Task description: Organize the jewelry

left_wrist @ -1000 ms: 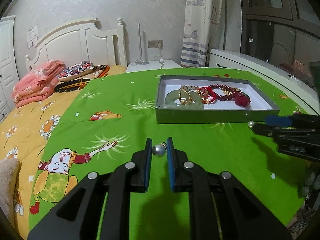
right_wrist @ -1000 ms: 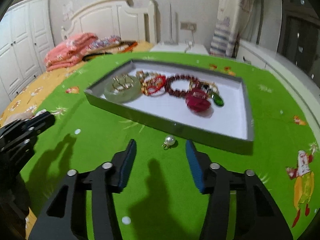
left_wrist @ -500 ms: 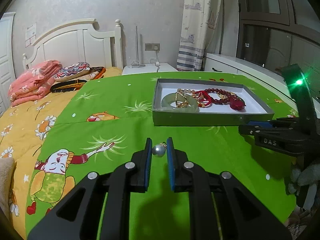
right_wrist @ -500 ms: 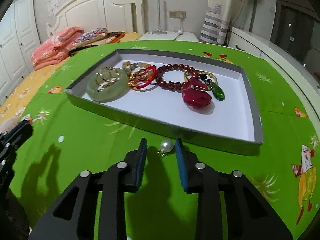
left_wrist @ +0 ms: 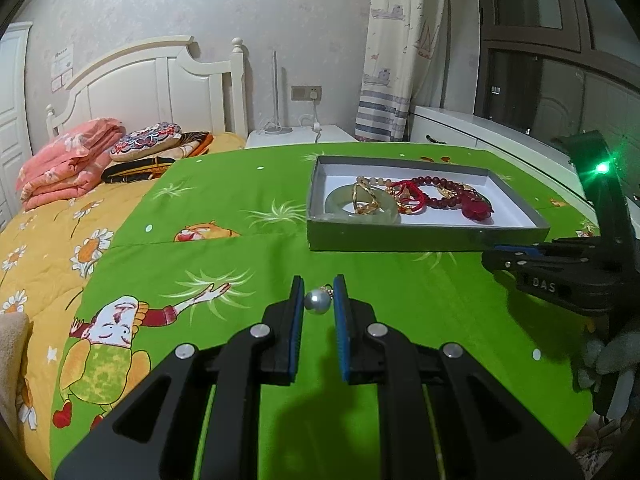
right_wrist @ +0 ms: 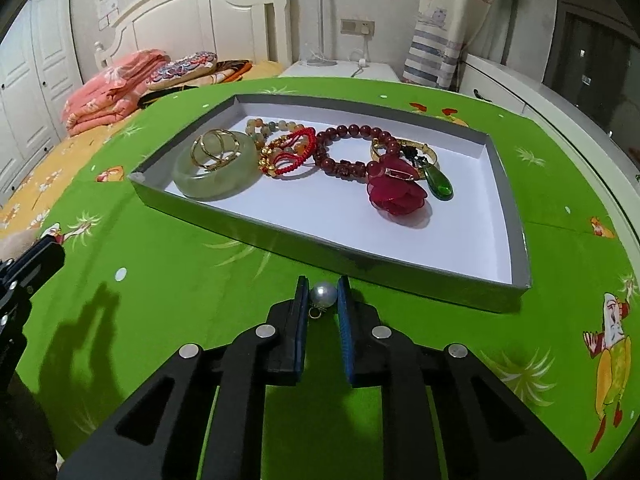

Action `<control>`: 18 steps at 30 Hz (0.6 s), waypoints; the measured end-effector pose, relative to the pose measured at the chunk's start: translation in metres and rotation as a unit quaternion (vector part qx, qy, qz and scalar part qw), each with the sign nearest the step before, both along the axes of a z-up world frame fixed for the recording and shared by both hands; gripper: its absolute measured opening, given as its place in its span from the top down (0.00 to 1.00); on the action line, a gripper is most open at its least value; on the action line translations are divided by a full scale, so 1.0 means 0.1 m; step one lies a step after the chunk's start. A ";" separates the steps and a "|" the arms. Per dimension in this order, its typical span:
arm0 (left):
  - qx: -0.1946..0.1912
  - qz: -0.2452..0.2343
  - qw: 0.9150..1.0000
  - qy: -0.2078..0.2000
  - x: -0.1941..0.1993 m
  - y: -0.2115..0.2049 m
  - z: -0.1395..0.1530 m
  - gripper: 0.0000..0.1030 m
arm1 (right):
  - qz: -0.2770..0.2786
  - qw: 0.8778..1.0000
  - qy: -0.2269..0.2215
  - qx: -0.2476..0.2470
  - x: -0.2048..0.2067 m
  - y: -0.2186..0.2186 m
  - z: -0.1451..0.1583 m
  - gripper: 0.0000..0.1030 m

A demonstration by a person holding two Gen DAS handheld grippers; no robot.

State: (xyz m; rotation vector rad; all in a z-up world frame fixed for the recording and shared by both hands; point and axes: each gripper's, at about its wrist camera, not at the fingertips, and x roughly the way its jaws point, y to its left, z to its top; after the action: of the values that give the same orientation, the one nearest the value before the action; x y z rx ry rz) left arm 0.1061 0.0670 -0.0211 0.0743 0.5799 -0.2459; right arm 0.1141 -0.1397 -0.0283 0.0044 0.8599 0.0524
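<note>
My left gripper point(left_wrist: 318, 291) is shut on a silvery pearl earring point(left_wrist: 317, 301), held above the green cloth some way short of the grey tray point(left_wrist: 400, 242). My right gripper point(right_wrist: 323, 291) is shut on a second pearl earring point(right_wrist: 324, 295), just before the tray's near wall point(right_wrist: 360, 258). The pearl's small gold loop hangs below it. Inside the tray lie a jade bangle point(right_wrist: 188, 178) with gold rings point(right_wrist: 214, 148) on it, a red cord bracelet point(right_wrist: 292, 152), a dark red bead bracelet point(right_wrist: 352, 148), a red flower brooch point(right_wrist: 396, 194) and a green pendant point(right_wrist: 438, 184).
The green cartoon-print cloth point(left_wrist: 224, 216) covers the bed, and a yellow daisy sheet point(left_wrist: 52, 236) lies to its left. Folded pink bedding point(left_wrist: 64, 160) and pillows sit by the white headboard point(left_wrist: 160, 80). A white nightstand point(left_wrist: 296, 136) and a white counter point(left_wrist: 480, 136) stand beyond.
My right gripper has moved forward to the loose pearl and shut on it, close to the tray's front wall. My left gripper keeps its pearl and has shifted only slightly.
</note>
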 end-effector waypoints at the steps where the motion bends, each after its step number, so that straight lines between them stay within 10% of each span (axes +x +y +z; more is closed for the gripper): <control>1: 0.001 0.001 1.000 0.000 0.01 0.00 0.00 0.86 | 0.002 1.000 -0.006 0.000 -0.03 0.01 0.01 0.85; 18: 0.021 0.023 0.999 -0.010 -0.03 -0.17 0.06 0.86 | -0.032 0.991 -0.123 0.033 -0.46 -0.23 0.26 0.85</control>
State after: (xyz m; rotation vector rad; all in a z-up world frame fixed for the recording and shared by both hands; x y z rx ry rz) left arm 0.1028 0.0496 -0.0148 0.1036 0.5668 -0.1877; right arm 0.0683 -0.1623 -0.0024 0.0857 0.6108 0.0200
